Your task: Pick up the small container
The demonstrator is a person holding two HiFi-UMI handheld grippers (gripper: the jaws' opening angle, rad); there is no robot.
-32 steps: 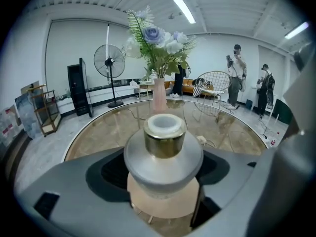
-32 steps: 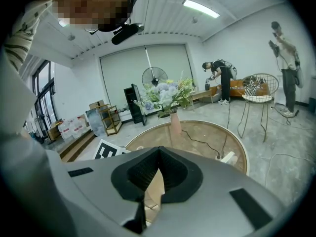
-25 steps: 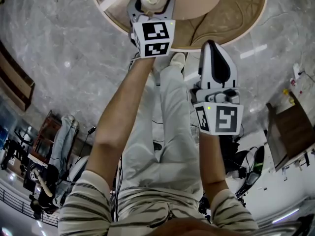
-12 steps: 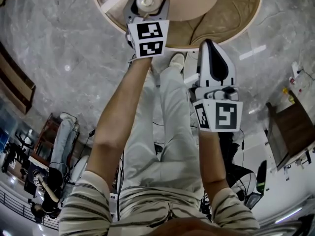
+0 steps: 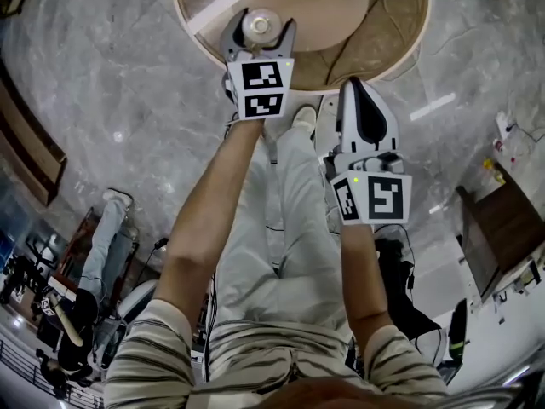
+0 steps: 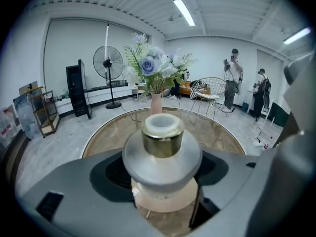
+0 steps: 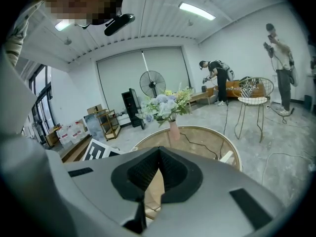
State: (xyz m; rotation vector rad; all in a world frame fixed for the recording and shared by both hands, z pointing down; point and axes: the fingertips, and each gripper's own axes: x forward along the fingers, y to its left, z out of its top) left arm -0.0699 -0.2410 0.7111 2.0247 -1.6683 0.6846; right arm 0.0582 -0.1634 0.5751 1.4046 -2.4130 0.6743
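The small container (image 5: 259, 24) is a round grey jar with a gold collar and a white top (image 6: 162, 154). It sits between the jaws of my left gripper (image 5: 261, 32), which is shut on its sides over the near part of the round table (image 5: 400, 49). In the left gripper view the jar fills the notch between both jaws, and a beige disc shows beneath it. My right gripper (image 5: 359, 89) hangs to the right, off the table's near edge. It is shut with nothing in it, and its pads (image 7: 148, 174) meet.
A white strip (image 5: 220, 7) and a dark cable (image 5: 375, 20) lie on the table. A pink vase of flowers (image 6: 156, 102) stands at its far side. The person's legs and shoes (image 5: 302, 118) are below the grippers. A fan (image 6: 108, 65), a wire chair (image 7: 252, 102) and people stand farther off.
The table and both grippers sit lower in the head view than before. The left gripper still has the container between its jaws, and the right gripper stays shut.
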